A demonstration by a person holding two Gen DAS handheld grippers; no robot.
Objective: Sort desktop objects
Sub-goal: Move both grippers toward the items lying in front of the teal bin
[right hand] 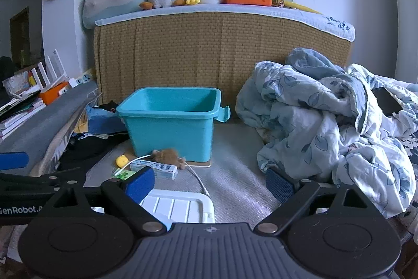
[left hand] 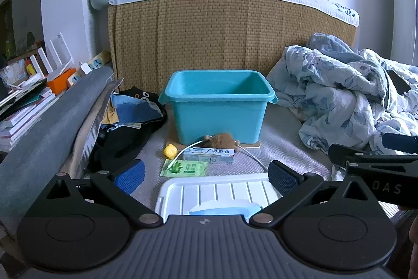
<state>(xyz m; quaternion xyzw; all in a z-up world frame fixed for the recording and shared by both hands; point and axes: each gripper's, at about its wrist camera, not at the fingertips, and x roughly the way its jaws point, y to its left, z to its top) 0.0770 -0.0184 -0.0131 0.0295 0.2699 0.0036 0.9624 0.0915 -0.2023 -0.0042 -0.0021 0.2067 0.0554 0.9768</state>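
Fingers on both the left gripper [left hand: 206, 173] and right gripper [right hand: 210, 183] are spread wide and holding nothing, with the toothpaste box [left hand: 209, 155], brown plush toy [left hand: 222, 140] and green sachet [left hand: 184, 168] lying ahead of them, just in front of the teal bin [left hand: 218, 106], and the white lid [left hand: 216, 191] sitting right under the left fingers.

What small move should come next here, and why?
Probably ease the left gripper forward toward the toothpaste box. Both grippers are open and empty, the teal bin looks empty, and the box lies just past the white lid, ahead of the left fingers.
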